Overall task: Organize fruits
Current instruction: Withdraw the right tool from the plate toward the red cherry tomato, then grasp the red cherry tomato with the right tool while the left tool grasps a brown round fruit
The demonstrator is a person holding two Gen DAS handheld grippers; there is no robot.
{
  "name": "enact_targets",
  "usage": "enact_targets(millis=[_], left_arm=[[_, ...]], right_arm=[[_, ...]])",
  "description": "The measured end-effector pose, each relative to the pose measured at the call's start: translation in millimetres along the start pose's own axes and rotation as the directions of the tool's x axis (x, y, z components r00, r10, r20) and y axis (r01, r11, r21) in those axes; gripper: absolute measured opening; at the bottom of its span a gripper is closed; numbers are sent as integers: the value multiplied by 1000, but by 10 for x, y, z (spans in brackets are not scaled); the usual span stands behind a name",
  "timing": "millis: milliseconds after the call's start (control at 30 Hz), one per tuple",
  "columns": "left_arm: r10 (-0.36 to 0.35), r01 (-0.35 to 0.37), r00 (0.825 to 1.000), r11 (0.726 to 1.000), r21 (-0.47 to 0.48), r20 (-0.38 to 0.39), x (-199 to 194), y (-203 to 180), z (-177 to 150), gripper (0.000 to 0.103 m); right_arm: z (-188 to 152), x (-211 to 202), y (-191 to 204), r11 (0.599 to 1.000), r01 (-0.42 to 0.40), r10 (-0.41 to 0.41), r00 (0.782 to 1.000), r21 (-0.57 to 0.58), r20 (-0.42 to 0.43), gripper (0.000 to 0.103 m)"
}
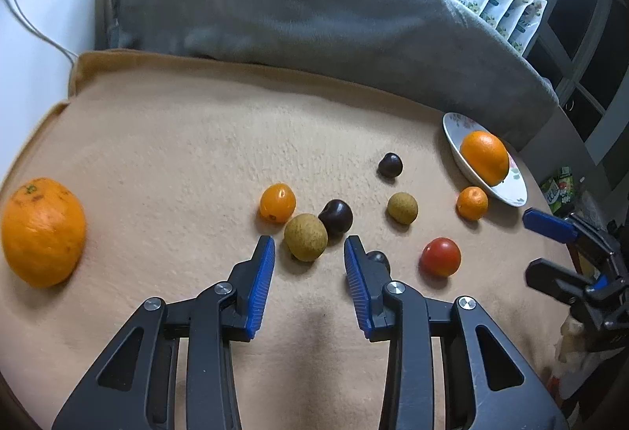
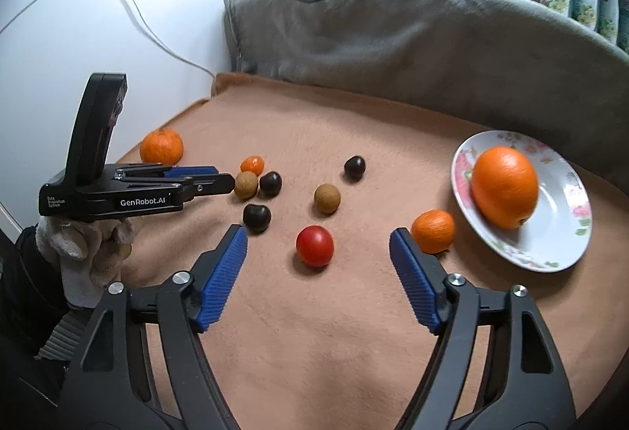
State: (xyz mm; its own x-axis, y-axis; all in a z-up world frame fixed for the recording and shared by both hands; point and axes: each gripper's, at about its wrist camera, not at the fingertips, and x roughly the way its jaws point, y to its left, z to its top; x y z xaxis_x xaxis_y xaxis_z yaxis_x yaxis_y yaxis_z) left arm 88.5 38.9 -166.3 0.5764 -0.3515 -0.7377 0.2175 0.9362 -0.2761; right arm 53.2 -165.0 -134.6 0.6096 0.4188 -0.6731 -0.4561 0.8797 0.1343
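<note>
In the left wrist view, the left gripper tilts down over the tan blanket, jaws narrowed but holding nothing, a brown-green fruit just ahead at 12 o'clock. In the right wrist view, the right gripper angles down, jaws wide and empty, a red tomato between the tips; a large orange sits on the floral plate at 2 o'clock.

Two big round oranges showed: one right of the right jaws, one left of the left jaws. Two small tangerines, two tan-skinned round fruits, three dark glossy plums and one red tomato lay ahead.
</note>
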Motion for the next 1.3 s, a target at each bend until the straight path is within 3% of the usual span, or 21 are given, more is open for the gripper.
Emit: enact_targets(millis=[533, 733, 1100, 1300], left_arm=[[1, -1, 1000, 1000, -25, -23, 153, 62, 20, 35], [-3, 2, 1000, 999, -33, -31, 201, 76, 44, 35], [-16, 16, 999, 1000, -14, -49, 269, 11, 45, 25], [-9, 9, 999, 1000, -11, -47, 285, -21, 49, 25]], right_arm=[[-38, 451, 30, 1000, -10, 11, 995, 8, -95, 56], [-37, 540, -3, 1000, -9, 11, 994, 19, -113, 55], [-27, 647, -25, 999, -26, 30, 990, 28, -139, 48], [-19, 670, -5, 999, -33, 36, 988, 25, -149, 42]])
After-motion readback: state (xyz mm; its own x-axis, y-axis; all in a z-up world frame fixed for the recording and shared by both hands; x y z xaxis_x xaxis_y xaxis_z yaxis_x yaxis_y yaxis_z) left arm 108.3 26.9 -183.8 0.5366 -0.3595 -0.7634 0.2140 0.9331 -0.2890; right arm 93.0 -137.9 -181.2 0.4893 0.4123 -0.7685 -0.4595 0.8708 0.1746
